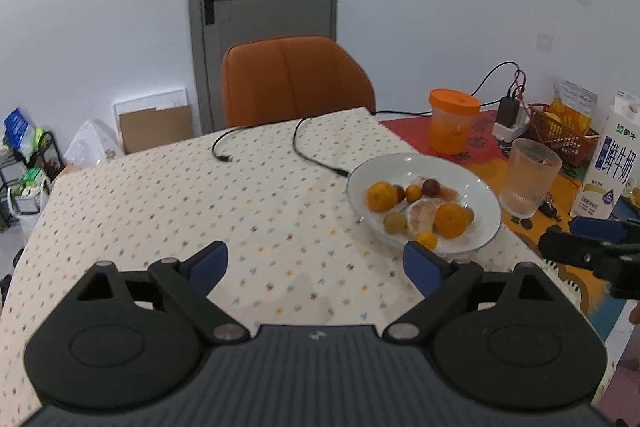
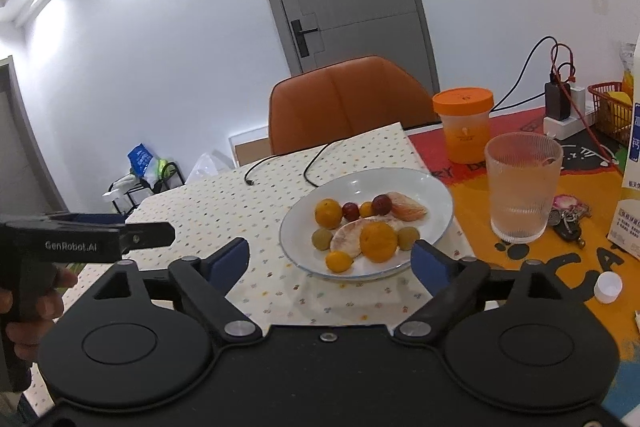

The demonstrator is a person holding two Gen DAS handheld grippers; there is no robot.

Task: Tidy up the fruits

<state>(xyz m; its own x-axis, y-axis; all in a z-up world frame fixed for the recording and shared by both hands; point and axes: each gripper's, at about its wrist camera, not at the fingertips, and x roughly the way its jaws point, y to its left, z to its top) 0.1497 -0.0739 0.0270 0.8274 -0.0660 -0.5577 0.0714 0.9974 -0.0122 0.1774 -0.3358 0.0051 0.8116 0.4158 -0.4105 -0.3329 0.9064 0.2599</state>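
A white plate [image 1: 480, 195] [image 2: 432, 187] on the dotted tablecloth holds mixed fruit: two mandarins [image 1: 381, 195] [image 2: 378, 241], pomelo segments [image 1: 420, 215] [image 2: 406, 207], dark red grapes [image 1: 431, 187] [image 2: 381, 204], green grapes [image 1: 394, 223] [image 2: 322, 239] and small yellow-orange fruits [image 2: 338, 261]. My left gripper [image 1: 316, 263] is open and empty, above the cloth left of the plate. My right gripper [image 2: 332, 261] is open and empty, just in front of the plate's near rim. Each gripper shows from the side in the other's view [image 2: 152, 231] [image 1: 576, 247].
A ribbed glass of water [image 2: 522, 187] [image 1: 528, 183] stands right of the plate, an orange-lidded jar [image 2: 466, 125] behind. A milk carton [image 1: 612, 163], red basket [image 1: 560, 135], keys [image 2: 568, 219], a white cap [image 2: 608, 287] and cables [image 1: 312, 151] lie around. An orange chair [image 1: 296, 79] stands beyond.
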